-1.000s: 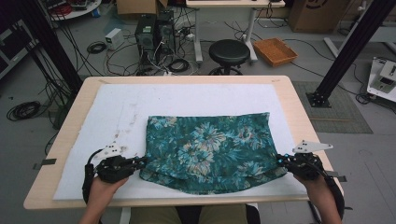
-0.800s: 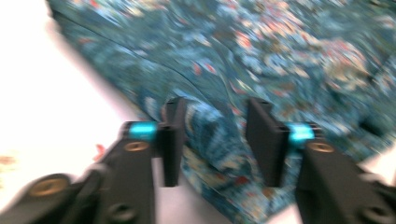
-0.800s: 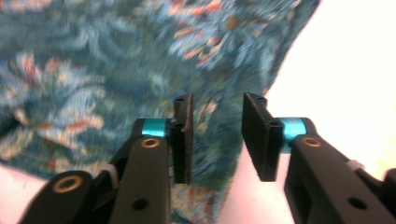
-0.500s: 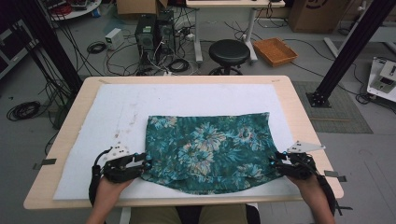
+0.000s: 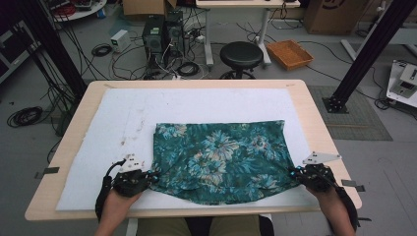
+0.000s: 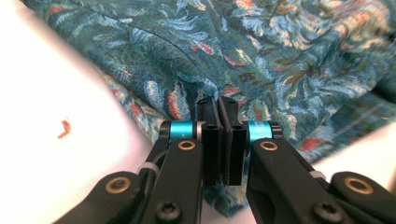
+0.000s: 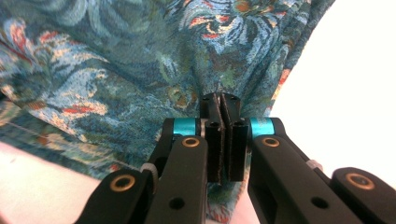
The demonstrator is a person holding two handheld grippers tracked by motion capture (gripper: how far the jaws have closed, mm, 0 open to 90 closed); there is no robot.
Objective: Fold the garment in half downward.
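1. Since the earlier high view frames: both hands sit slightly closer to the near edge of the table, and the near side of the cloth is drawn out toward the two corners. The jaws of both grippers opened and have just closed again, with cloth between them.
2. High view: floral teal cloth lies flat on the white mat, right of centre, its near hem close to the table's near edge. Left gripper is at the cloth's near left corner; right gripper is at its near right corner.
3. Left gripper view: left gripper jaws pressed together, pinching a fold of cloth. A small red fleck lies on the mat.
4. Right gripper view: right gripper jaws pressed together on the cloth edge; mat at the picture's right.
5. Writing: no readable label, brand or lettering on cloth, mat or grippers.
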